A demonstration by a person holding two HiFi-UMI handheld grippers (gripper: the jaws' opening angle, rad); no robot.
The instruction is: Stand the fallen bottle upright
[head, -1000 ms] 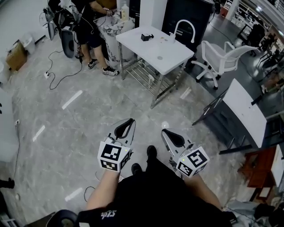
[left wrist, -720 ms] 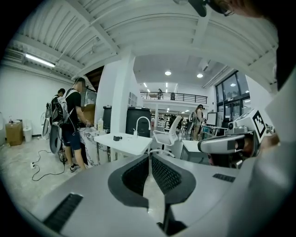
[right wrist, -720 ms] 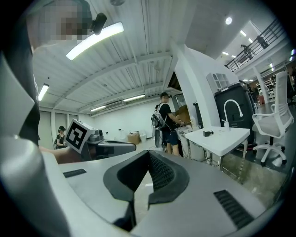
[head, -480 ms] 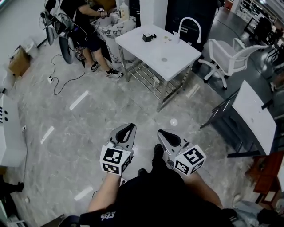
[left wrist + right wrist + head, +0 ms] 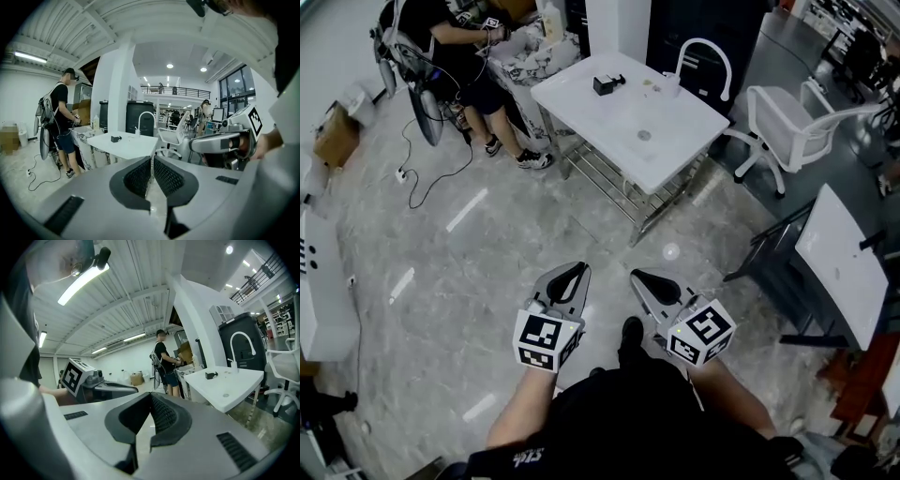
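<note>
Approach looks the current step: left tongs and right tongs, both pressed together and empty, sit well apart from the white table, where any fallen bottle is too small to discern; next, close in.

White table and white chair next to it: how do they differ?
The white table has a flat top and a wire shelf beneath; the white chair has armrests and a splayed base. The table carries a small black object; the chair holds nothing. Both are white.
</note>
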